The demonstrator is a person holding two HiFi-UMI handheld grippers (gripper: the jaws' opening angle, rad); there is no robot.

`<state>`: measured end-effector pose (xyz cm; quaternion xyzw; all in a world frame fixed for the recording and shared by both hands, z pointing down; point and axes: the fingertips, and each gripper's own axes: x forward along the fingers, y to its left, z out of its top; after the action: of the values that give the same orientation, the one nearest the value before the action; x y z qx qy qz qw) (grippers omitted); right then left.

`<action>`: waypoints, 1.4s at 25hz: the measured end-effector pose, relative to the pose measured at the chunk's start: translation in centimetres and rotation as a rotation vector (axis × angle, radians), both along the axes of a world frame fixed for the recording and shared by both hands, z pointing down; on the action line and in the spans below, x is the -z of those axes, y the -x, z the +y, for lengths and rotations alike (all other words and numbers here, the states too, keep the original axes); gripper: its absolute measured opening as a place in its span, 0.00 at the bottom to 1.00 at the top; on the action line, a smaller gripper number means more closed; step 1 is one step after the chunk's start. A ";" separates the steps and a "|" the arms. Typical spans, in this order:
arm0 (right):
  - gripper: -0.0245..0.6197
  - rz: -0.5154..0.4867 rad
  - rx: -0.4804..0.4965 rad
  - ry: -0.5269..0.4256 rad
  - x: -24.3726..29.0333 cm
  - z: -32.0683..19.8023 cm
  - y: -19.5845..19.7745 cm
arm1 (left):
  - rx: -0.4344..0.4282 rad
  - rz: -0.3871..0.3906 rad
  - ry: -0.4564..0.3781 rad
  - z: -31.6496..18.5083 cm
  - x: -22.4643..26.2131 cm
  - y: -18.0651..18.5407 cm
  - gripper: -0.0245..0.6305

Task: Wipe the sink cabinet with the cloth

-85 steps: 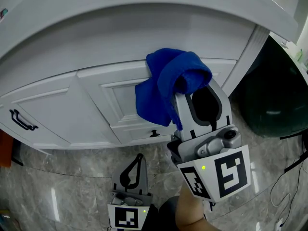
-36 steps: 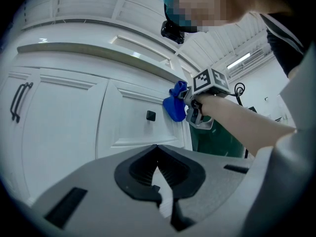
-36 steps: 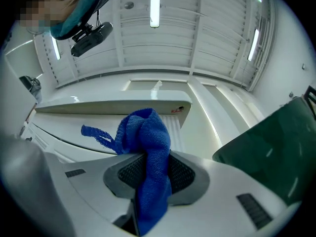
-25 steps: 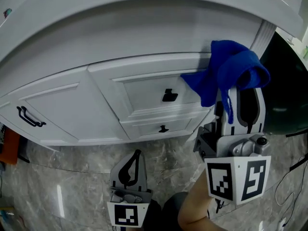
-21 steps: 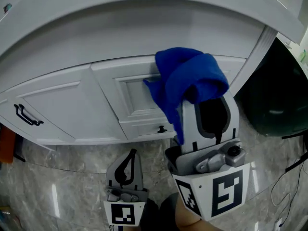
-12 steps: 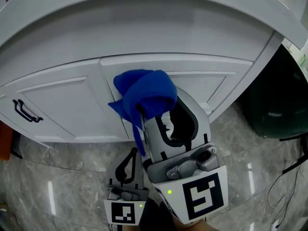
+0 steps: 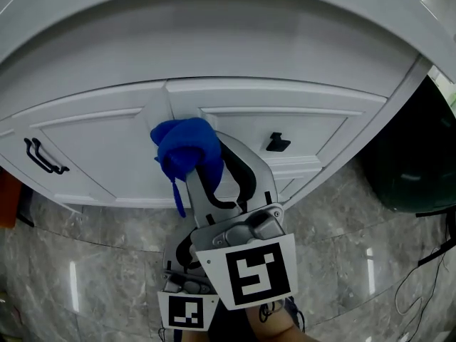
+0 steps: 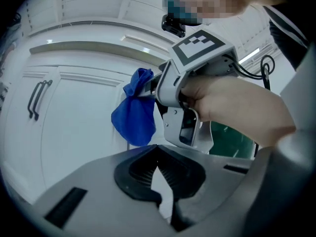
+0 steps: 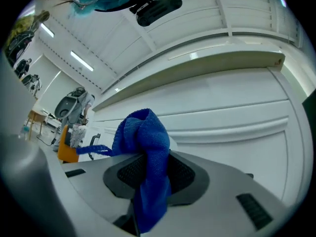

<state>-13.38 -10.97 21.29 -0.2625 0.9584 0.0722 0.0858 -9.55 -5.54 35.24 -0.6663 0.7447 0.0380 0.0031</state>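
A bunched blue cloth (image 7: 183, 150) (image 9: 144, 157) (image 8: 135, 113) is pinched in my right gripper (image 7: 191, 164), whose jaws are shut on it. The cloth presses against the white sink cabinet (image 7: 100, 152) at the seam between the left door and the drawer front. A black drawer knob (image 7: 276, 143) shows just right of the gripper. My left gripper (image 7: 187, 251) hangs low behind the right one, mostly hidden by it; in the left gripper view its jaws (image 8: 159, 181) are shut with nothing between them.
A black bar handle (image 7: 39, 157) sits on the left cabinet door. A dark green bin (image 7: 417, 155) stands right of the cabinet. Grey marble floor (image 7: 92, 269) lies below. An orange object (image 7: 6, 201) shows at the far left edge.
My right gripper swept the cloth left across the cabinet front, from the right edge past the drawers to the left door seam. The left gripper stayed low.
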 end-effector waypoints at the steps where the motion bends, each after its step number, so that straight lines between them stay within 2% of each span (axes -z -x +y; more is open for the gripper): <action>1: 0.22 -0.001 -0.004 -0.002 0.0 0.0 0.0 | -0.003 0.000 -0.002 0.0 0.0 0.0 0.04; 11: 0.22 -0.019 -0.023 -0.011 0.3 -0.9 -1.0 | -0.015 -0.005 0.007 -0.4 -0.3 -0.3 0.04; 16: 0.22 -0.005 -0.139 -0.022 0.3 -3.2 -3.6 | -0.013 -0.002 -0.003 -0.3 -0.1 -0.3 0.04; 19: 0.22 -0.031 -0.137 -0.065 1.0 -3.7 -4.3 | -0.020 -0.003 -0.007 -0.3 0.0 -0.4 0.04; 22: 0.22 -0.022 -0.166 -0.043 0.8 -4.0 -4.7 | -0.033 -0.001 -0.015 -0.4 0.2 -1.0 0.04; 27: 0.22 -0.019 -0.191 -0.119 1.4 -4.7 -5.9 | -0.032 -0.008 -0.012 -0.2 0.2 -0.9 0.04; 35: 0.22 -0.032 -0.219 -0.104 1.5 -5.2 -6.9 | -0.040 -0.008 -0.012 0.0 0.5 -1.1 0.04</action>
<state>-6.52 -16.22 19.80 -0.3620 0.9175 0.1263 0.1063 -8.41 -5.49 34.76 -0.6811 0.7311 0.0400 0.0094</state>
